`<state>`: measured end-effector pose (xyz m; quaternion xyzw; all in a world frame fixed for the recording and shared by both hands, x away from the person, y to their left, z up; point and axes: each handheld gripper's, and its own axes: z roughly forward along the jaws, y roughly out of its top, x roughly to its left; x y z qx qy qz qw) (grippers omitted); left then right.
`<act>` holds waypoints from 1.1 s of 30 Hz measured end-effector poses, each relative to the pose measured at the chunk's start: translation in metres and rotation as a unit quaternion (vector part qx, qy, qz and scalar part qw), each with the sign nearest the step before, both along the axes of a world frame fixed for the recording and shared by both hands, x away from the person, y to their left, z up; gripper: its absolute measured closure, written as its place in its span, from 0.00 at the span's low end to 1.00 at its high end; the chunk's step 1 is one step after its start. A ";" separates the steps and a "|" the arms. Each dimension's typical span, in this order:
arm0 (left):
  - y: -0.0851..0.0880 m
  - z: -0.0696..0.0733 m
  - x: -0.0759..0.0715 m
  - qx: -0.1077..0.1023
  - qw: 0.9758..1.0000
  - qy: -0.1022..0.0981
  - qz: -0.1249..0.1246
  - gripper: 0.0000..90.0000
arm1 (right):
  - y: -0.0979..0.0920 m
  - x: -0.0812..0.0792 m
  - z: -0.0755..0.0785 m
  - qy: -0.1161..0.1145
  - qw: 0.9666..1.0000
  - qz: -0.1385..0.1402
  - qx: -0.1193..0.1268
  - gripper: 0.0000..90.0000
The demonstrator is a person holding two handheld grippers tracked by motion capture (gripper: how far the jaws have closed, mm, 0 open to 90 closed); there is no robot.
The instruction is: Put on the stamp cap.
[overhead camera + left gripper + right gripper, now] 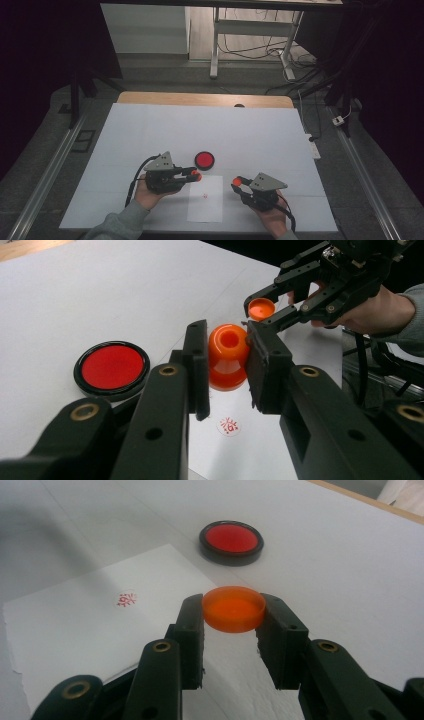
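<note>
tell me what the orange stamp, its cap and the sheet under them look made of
The orange stamp in the left gripper looks like glossy, slightly see-through plastic: bright highlights on its rounded body. The cap in the right gripper looks like the same translucent plastic, light glowing through its wall. The sheet seems matte paper, with a ragged edge.

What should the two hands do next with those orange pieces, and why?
Probably bring the right gripper with the cap to the left gripper and fit it on the stamp's open end: the paper already bears a red mark.
</note>
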<state>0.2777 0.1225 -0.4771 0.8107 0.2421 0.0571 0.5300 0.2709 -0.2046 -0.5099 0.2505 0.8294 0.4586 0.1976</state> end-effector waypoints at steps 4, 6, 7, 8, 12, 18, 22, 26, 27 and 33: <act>-0.001 -0.001 0.000 0.000 1.000 0.001 -0.001 0.80 | 0.008 0.000 -0.001 0.002 1.000 0.009 0.001 0.70; -0.001 -0.001 0.000 0.000 1.000 0.001 -0.001 0.80 | 0.012 0.000 -0.002 0.004 1.000 0.015 0.001 0.70; -0.002 -0.001 0.000 0.001 1.000 0.001 -0.002 0.80 | 0.014 0.000 -0.003 0.005 1.000 0.019 -0.001 0.70; -0.002 -0.001 0.000 0.001 1.000 0.002 -0.002 0.80 | 0.016 -0.001 -0.004 0.003 1.000 0.016 -0.007 0.70; -0.002 -0.001 0.000 0.001 1.000 0.004 -0.004 0.80 | 0.023 -0.001 -0.006 0.005 1.000 0.030 -0.005 0.70; -0.004 -0.002 0.000 0.003 1.000 0.006 -0.009 0.80 | 0.031 -0.002 -0.007 0.004 0.999 0.038 -0.010 0.70; -0.005 -0.003 0.000 0.002 1.000 0.006 -0.009 0.80 | 0.034 -0.002 -0.007 0.015 0.999 0.042 0.009 0.70; -0.006 -0.003 0.000 0.001 1.000 0.008 -0.010 0.80 | 0.038 -0.002 -0.006 0.012 0.999 0.043 0.010 0.70; -0.006 -0.003 0.000 0.001 1.000 0.008 -0.010 0.80 | 0.039 -0.002 -0.006 0.012 0.999 0.044 0.010 0.70; -0.008 -0.004 0.000 0.001 1.000 0.010 -0.014 0.80 | 0.049 -0.002 -0.006 0.012 0.999 0.052 0.010 0.70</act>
